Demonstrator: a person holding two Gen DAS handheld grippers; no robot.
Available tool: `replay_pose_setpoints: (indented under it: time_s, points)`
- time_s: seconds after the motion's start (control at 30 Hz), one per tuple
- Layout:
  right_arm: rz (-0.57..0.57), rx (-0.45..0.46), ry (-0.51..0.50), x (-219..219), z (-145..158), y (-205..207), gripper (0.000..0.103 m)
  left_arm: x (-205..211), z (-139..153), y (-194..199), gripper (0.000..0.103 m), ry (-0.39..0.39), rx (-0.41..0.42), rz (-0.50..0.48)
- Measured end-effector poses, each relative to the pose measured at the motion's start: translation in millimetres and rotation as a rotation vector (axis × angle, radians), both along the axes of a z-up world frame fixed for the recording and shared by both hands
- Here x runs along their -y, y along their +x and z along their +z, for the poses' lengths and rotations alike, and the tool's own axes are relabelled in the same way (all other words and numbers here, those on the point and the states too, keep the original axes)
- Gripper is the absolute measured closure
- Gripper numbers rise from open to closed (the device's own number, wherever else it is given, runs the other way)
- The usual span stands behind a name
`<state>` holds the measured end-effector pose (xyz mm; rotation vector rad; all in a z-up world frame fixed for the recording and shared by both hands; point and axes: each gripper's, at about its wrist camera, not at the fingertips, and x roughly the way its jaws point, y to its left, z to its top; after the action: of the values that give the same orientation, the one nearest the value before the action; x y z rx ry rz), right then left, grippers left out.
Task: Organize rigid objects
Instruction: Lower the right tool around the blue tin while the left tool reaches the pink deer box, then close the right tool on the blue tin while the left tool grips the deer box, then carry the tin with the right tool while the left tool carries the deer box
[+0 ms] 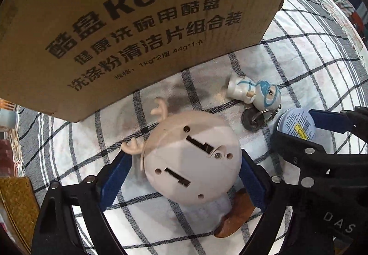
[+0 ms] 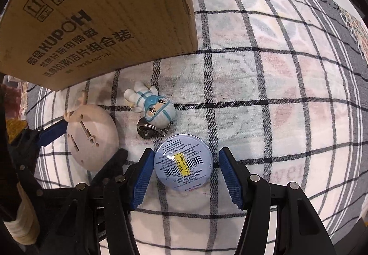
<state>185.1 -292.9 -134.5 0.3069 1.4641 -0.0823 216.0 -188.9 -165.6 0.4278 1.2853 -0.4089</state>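
Note:
A beige deer-shaped toy (image 1: 191, 160) with small antlers lies bottom-up on the checked cloth; it also shows in the right wrist view (image 2: 92, 137). My left gripper (image 1: 184, 176) has its blue pads (image 1: 115, 179) touching both sides of the toy. A round blue tin (image 2: 184, 163) with a barcode label lies between the open pads (image 2: 231, 176) of my right gripper (image 2: 184, 174), the left pad close, the right apart; the tin also shows in the left wrist view (image 1: 296, 125). A small doctor-figure keychain (image 2: 154, 105) lies just beyond the tin, also in the left wrist view (image 1: 255, 94).
A large cardboard box (image 1: 128, 24) printed KUPOH stands at the far left, close behind the toy; the right wrist view shows it too (image 2: 96, 20). The checked cloth (image 2: 276, 70) stretches to the right. A brown object (image 1: 237, 215) lies under the toy.

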Motion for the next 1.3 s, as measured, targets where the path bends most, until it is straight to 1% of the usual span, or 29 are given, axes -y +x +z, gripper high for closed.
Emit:
replay_pose_setpoints:
  time_s: [0.07, 0.1, 0.2, 0.3, 0.33, 0.43, 0.63, 0.73, 0.77, 0.93, 1.13, 1.2, 1.3]
  points:
    - [-0.003, 0.003, 0.007, -0.1, -0.1, 2.7, 0.047, 6.6, -0.9, 2.9, 0.021, -0.019, -0.006, -0.004]
    - [-0.004, 0.005, 0.012, -0.2, -0.5, 3.1, 0.051, 8.6, 0.8, 4.4, 0.027, -0.039, -0.015, -0.008]
    - [-0.01, 0.006, 0.019, 1.2, 1.2, 3.0, 0.051, 15.2, 5.5, 7.6, 0.028, -0.048, -0.012, -0.01]
    - [-0.012, 0.009, 0.008, 2.3, 3.1, 0.2, 0.051, -4.5, 5.6, 6.3, 0.028, -0.045, 0.001, 0.006]
    - [-0.011, 0.011, 0.001, 5.6, 4.1, -1.1, 0.051, -11.7, 8.7, 0.3, 0.028, -0.044, 0.008, 0.01]
    - [-0.01, 0.018, -0.021, 7.3, 4.1, -6.4, 0.051, -18.2, 14.5, -3.3, 0.028, -0.042, 0.027, 0.016]
    - [0.007, 0.051, -0.04, 2.7, 15.3, -15.3, 0.051, -35.1, 38.2, -7.1, 0.028, -0.083, 0.075, 0.064]
    - [0.014, 0.076, -0.049, -1.3, 26.4, -18.4, 0.051, -46.4, 52.0, -10.0, 0.028, -0.114, 0.093, 0.101]
    - [0.018, 0.089, -0.057, -2.4, 31.7, -20.4, 0.051, -44.3, 53.4, -5.3, 0.028, -0.12, 0.102, 0.109]
    - [0.022, 0.133, -0.072, -4.7, 52.0, -24.5, 0.051, -59.2, 76.1, -9.6, 0.028, -0.154, 0.143, 0.145]
    - [0.041, 0.199, -0.104, -9.0, 80.8, -24.2, 0.051, -68.8, 99.6, -15.9, 0.028, -0.209, 0.167, 0.156]
    - [0.048, 0.228, -0.111, -11.4, 87.4, -23.2, 0.051, -72.9, 108.5, -18.5, 0.028, -0.234, 0.182, 0.16]
    - [0.055, 0.275, -0.115, -13.9, 107.0, -28.3, 0.051, -74.7, 120.4, -21.0, 0.028, -0.253, 0.215, 0.161]
